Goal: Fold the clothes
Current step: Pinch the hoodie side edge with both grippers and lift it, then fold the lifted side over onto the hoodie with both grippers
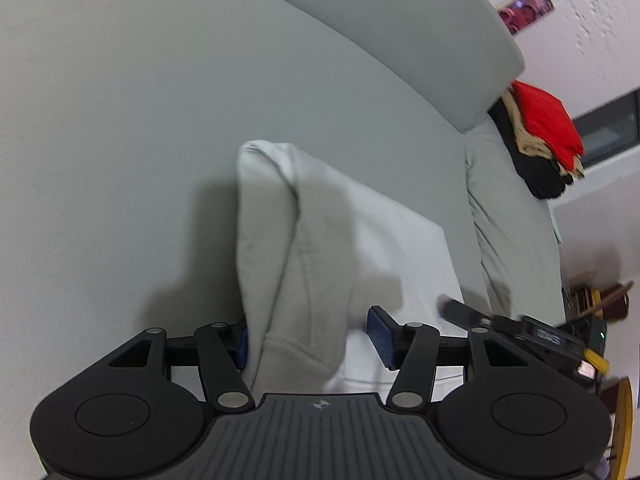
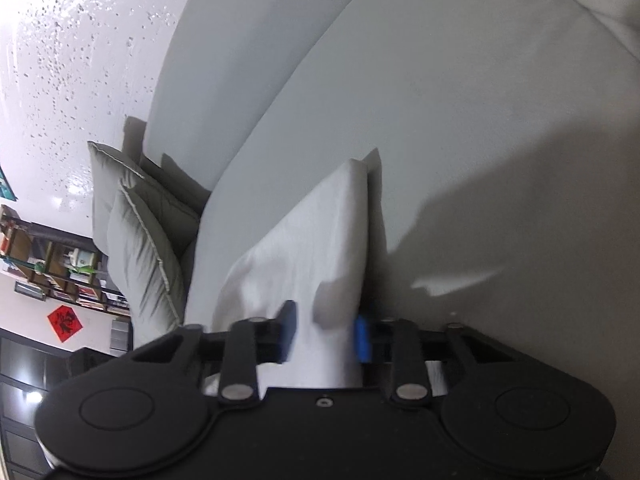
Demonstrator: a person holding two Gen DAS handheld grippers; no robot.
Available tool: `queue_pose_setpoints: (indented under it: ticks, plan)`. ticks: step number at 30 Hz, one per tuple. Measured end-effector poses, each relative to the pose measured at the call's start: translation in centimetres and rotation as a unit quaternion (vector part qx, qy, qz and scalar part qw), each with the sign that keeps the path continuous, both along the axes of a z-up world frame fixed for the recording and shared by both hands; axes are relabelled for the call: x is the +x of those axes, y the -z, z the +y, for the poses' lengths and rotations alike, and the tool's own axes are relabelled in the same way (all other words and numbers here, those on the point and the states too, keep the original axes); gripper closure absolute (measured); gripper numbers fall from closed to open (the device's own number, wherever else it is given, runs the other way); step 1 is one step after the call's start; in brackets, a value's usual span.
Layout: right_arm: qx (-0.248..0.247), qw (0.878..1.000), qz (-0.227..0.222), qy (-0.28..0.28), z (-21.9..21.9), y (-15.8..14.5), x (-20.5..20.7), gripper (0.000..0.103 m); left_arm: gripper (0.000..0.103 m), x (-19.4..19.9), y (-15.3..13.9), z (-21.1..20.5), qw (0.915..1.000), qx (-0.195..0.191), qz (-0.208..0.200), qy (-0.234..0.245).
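A white garment lies folded on the grey sofa seat. My left gripper straddles a raised, hemmed fold at the garment's near end. Its left pad touches the cloth, its right pad stands a little apart, and the jaws are open. In the right wrist view the same white garment rises as a ridge into my right gripper, whose blue pads pinch it from both sides. The right gripper also shows at the garment's right edge in the left wrist view.
A pile of red, tan and black clothes sits on the sofa arm at the right. Two grey cushions lean at the sofa's end. The sofa backrest runs behind the seat. A shelf unit stands by the wall.
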State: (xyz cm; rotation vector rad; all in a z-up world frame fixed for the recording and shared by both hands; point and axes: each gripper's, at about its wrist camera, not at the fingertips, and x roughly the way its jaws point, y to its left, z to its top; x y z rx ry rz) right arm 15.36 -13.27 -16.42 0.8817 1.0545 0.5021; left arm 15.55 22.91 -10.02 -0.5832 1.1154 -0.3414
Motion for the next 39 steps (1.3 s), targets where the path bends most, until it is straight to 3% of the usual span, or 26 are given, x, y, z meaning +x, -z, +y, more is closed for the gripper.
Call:
queue_pose_setpoints:
  ticks: [3, 5, 7, 11, 15, 20, 23, 27, 31, 35, 39]
  plan:
    - [0.012, 1.000, 0.007, -0.003, 0.5, 0.9, 0.8, 0.096, 0.054, 0.2, 0.0, -0.7, 0.9999, 0.012, -0.007, 0.002]
    - [0.009, 1.000, 0.005, -0.003, 0.8, 0.8, 0.9, 0.097, 0.083, -0.1, -0.5, -1.5, 0.9992, 0.037, -0.015, 0.000]
    - [-0.022, 0.999, -0.026, -0.006, 1.2, -0.3, 0.1, 0.096, 0.092, -1.1, -1.3, -2.2, 0.9978, 0.059, -0.031, -0.001]
    - [-0.090, 0.989, -0.117, -0.011, 2.0, -4.1, -2.5, 0.097, 0.094, -4.0, -4.4, -4.3, 0.9879, 0.112, -0.108, -0.001]
    - [-0.118, 0.972, -0.203, -0.005, 1.0, -9.1, -6.4, 0.097, 0.094, -8.6, -8.3, -7.1, 0.9674, 0.145, -0.207, -0.015]
    - [-0.135, 0.950, -0.275, 0.054, -3.6, -14.4, -12.2, 0.097, 0.093, -13.2, -12.8, -12.5, 0.9400, 0.139, -0.311, -0.001]
    - [-0.146, 0.936, -0.300, 0.109, -7.3, -17.0, -15.7, 0.097, 0.093, -15.0, -14.3, -17.3, 0.9257, 0.133, -0.353, 0.030]
    - [-0.170, 0.922, -0.299, 0.180, -13.0, -18.5, -20.3, 0.097, 0.094, -16.1, -14.0, -24.6, 0.9208, 0.113, -0.363, 0.088]
    - [-0.203, 0.908, -0.279, 0.239, -19.4, -18.3, -23.0, 0.097, 0.094, -14.6, -12.3, -32.0, 0.9212, 0.096, -0.348, 0.146]
    - [-0.221, 0.901, -0.242, 0.285, -24.6, -16.6, -21.8, 0.098, 0.094, -11.0, -9.9, -38.9, 0.9283, 0.096, -0.314, 0.174]
    - [-0.228, 0.895, -0.219, 0.314, -29.2, -15.4, -18.6, 0.098, 0.094, -7.6, -9.2, -43.5, 0.9275, 0.104, -0.313, 0.176]
